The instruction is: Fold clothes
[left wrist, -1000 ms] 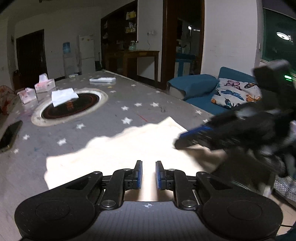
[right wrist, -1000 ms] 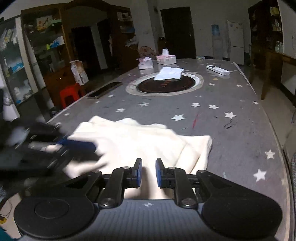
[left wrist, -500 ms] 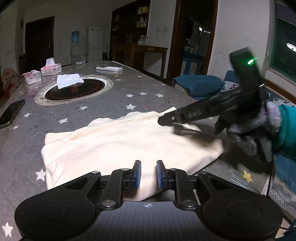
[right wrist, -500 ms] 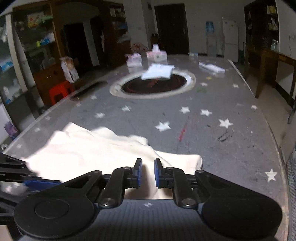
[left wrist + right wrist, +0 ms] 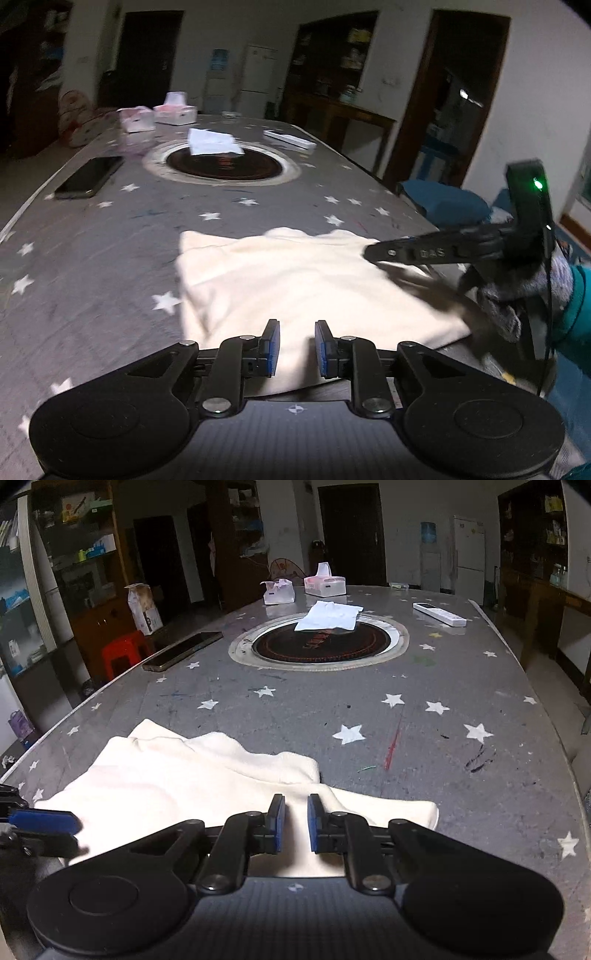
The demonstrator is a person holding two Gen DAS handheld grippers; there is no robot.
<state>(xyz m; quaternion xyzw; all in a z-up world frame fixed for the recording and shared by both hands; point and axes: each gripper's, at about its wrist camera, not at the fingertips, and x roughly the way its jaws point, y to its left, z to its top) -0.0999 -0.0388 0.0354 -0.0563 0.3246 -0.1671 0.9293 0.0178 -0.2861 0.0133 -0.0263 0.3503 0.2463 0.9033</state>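
A cream garment lies folded and flat near the front edge of the grey star-patterned table. My left gripper hovers over its near edge, jaws a little apart with nothing pinched between them. From the right, held by a gloved hand, my right gripper reaches over the garment's right end and casts a shadow on it. In the right wrist view the right gripper is nearly closed above the garment, gripping nothing. The left gripper's blue pads show at the left edge.
A round dark hob inset in mid-table carries a folded white cloth. A phone lies at the left, a remote at the right, and tissue boxes stand at the far end. A blue sofa stands beside the table's right edge.
Both grippers drew apart along the garment: the right one moved to its right end, the left one to its left. The left jaws widened slightly. The garment lies flatter.
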